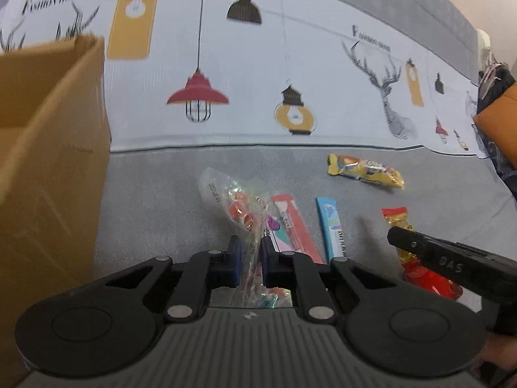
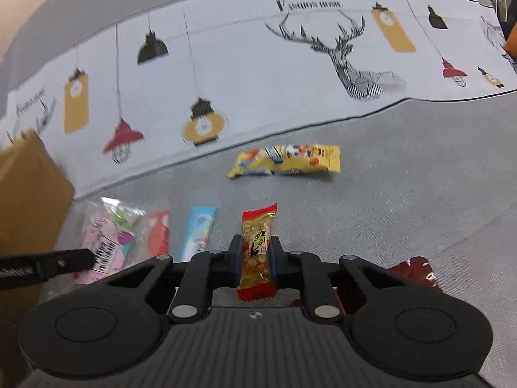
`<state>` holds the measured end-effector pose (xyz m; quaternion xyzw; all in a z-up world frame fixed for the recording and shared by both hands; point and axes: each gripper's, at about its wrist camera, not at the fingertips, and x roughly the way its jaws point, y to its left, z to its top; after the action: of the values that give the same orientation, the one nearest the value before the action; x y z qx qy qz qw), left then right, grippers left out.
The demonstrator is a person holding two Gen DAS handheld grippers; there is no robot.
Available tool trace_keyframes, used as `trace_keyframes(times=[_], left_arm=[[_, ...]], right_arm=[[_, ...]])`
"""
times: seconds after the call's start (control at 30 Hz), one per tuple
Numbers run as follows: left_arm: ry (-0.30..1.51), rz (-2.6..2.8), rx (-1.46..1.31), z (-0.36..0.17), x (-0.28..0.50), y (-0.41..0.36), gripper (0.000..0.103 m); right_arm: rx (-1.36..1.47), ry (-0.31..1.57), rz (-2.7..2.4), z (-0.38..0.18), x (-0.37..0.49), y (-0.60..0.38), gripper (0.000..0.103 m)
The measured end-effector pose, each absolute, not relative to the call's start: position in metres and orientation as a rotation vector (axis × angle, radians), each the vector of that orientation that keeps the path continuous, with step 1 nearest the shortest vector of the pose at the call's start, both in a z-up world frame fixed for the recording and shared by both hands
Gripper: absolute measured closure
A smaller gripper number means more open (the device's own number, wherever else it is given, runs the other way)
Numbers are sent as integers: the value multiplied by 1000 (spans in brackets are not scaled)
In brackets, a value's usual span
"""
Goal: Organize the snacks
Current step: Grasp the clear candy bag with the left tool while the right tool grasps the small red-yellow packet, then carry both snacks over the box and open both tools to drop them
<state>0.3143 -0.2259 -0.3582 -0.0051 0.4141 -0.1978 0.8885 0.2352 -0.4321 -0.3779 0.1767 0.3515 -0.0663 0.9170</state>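
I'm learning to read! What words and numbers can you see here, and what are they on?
"FASHION HOME": on the white lamp-and-deer printed cloth, above the deer.
"OAS": on the black right tool, as the left camera shows it.
Black brush characters on the red-and-gold snack packet: cannot read them.
Barcode digits on the pink packet: too blurred.
Clear candy bag print: too blurred.

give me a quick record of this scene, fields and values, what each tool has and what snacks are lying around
left tool: shut on clear candy bag
right tool: shut on red and gold snack bar
loose snacks: yellow packet, blue stick pack, red stick pack
container: cardboard box, at the left
surface: grey cloth with lamp and deer print beyond
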Motion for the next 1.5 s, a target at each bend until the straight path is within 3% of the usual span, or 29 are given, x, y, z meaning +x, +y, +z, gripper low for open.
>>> trace_keyframes(times=[0.57,0.73,1.2,1.5], left_arm=[[807,-513,-116,-311,268,-190,95],[723,-492,-140,-271,258,-172,95],[486,-363,-320,-160,222,-23,95],[386,-262,-392,-137,208,65,95]], right_arm=[[400,714,-170,-338,160,-381,86],[374,629,-147,-294,145,-367,86],[268,425,149,-158,140,-238,86],[159,383,347,-109,158,-154,86]])
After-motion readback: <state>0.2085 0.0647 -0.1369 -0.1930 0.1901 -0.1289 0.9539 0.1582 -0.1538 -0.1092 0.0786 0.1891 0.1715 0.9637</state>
